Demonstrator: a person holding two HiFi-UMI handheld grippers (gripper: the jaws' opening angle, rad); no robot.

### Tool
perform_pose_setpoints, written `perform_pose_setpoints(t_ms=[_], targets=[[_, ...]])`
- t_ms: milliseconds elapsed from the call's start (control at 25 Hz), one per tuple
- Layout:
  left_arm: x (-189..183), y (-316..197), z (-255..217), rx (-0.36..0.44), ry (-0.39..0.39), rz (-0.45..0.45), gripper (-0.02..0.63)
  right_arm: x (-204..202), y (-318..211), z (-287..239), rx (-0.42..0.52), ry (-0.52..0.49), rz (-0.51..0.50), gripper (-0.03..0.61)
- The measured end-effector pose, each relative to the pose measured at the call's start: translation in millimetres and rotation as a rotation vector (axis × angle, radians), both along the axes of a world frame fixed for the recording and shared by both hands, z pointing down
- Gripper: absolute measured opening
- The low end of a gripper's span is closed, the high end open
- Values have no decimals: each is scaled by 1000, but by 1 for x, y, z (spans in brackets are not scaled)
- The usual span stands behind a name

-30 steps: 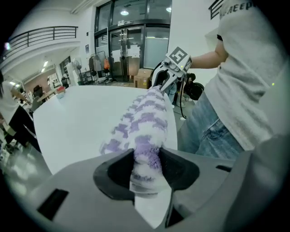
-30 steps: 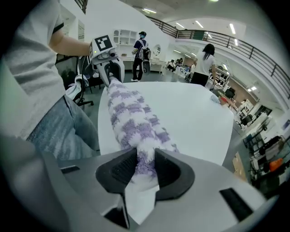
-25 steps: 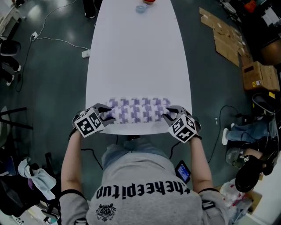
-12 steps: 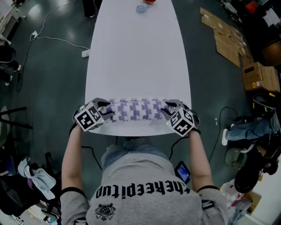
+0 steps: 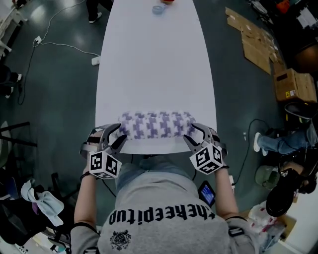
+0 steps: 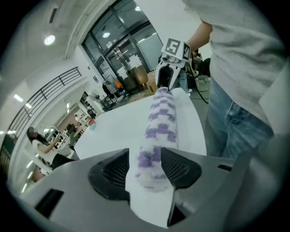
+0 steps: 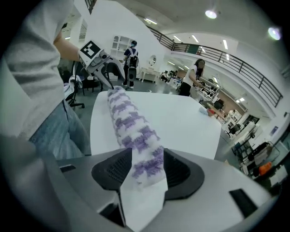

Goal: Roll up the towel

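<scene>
The white towel with purple checks [image 5: 155, 124] lies rolled into a cylinder across the near end of the white table [image 5: 154, 64]. My left gripper [image 5: 115, 135] sits at its left end and my right gripper [image 5: 191, 134] at its right end. In the left gripper view the roll's end [image 6: 158, 127] lies between my left gripper's [image 6: 145, 167] jaws, which have just been opening and do not press it. In the right gripper view the other end [image 7: 131, 127] lies likewise between my right gripper's [image 7: 144, 170] freshly opened jaws. Each gripper view shows the opposite gripper at the roll's far end.
A small blue object [image 5: 159, 9] sits at the table's far end. Flattened cardboard [image 5: 258, 44] and boxes lie on the floor to the right, and a cable with a power strip [image 5: 97, 60] to the left. The table's near edge runs just below the roll.
Both grippers have let go of the roll's ends and drawn back toward the person. The left gripper has also rolled, its marker cube now lower. The towel roll stays in place.
</scene>
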State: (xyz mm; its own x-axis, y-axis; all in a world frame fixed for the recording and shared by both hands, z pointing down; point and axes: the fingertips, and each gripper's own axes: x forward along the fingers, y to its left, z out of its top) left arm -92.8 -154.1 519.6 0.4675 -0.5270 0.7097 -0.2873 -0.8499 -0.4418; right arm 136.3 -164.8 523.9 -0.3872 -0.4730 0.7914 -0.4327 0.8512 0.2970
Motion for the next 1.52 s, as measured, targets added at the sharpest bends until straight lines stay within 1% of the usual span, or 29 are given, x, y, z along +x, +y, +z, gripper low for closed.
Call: perform_pose_setpoints(t_ms=[40, 120, 240, 320, 360, 440, 600, 840, 960, 1040, 1200, 1320, 1400, 1520], targets=[[6, 9, 6, 3, -8, 10, 202, -3, 7, 7, 0, 20, -21, 197], [15, 22, 26, -19, -35, 22, 246, -7, 15, 26, -8, 65, -53, 207], [17, 25, 55, -60, -90, 13, 253, -7, 15, 45, 3, 112, -51, 209], [16, 20, 60, -67, -85, -15, 253, -6, 10, 45, 35, 122, -30, 207], [16, 17, 58, -71, -74, -26, 251, -5, 7, 44, 44, 123, -21, 206], [15, 12, 55, -102, -46, -27, 234, -6, 2, 41, 47, 116, -7, 181], [12, 0, 50, -226, 46, -13, 232, -6, -11, 37, 20, 80, 14, 179], [6, -17, 45, -392, 194, -37, 232, -8, -29, 30, -22, 18, 59, 179], [16, -26, 35, -476, 246, -56, 232, 5, -37, 26, -53, -10, 70, 179], [23, -31, 30, -518, 285, -70, 232, 14, -42, 23, -74, -27, 74, 179], [9, -41, 31, -590, 363, -100, 232, 2, -50, 25, -140, -63, 81, 179], [3, -43, 35, -640, 399, -129, 232, -3, -52, 29, -210, -93, 88, 179], [4, -43, 37, -650, 409, -137, 233, -2, -52, 30, -239, -105, 91, 179], [4, -41, 34, -634, 418, -139, 233, -3, -51, 24, -217, -121, 99, 179]])
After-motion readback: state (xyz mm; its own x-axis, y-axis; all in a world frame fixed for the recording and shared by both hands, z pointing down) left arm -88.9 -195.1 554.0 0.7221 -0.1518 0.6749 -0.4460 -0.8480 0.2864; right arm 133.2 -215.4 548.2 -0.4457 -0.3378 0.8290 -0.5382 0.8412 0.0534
